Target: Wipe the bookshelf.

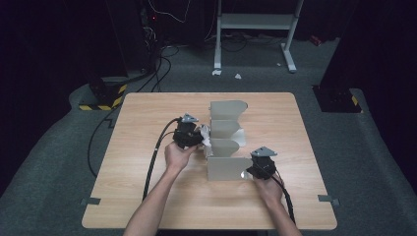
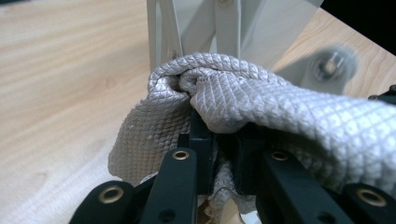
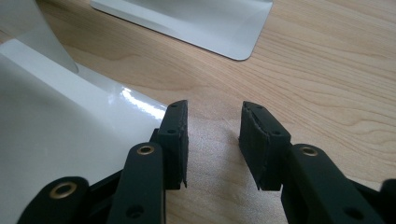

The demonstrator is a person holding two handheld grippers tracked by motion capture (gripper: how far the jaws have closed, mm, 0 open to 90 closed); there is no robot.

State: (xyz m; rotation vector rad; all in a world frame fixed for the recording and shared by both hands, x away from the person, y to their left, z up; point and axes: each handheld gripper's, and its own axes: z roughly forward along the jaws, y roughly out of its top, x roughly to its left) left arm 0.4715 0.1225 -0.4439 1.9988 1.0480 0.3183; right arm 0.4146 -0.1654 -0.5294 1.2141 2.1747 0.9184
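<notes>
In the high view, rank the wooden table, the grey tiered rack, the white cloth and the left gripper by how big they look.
1. Wooden table, by far the largest.
2. Grey tiered rack.
3. Left gripper and white cloth: too close to rank. The gripper is shut on the cloth, and the rack hides part of the cloth.

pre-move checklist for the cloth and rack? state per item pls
1. Left claw grips the cloth: ok, jaws shut on a fold.
2. Cloth at the rack: ok, bunched against its left side.
3. Right claw free: ok, jaws apart, nothing between them.
4. Right claw near the rack's front panel: ok, beside its edge; whether it touches, cannot tell.
5. Cloth clear of snags on the rack: cannot tell, the far side is hidden.
6. Rack flat on the table: ok.
</notes>
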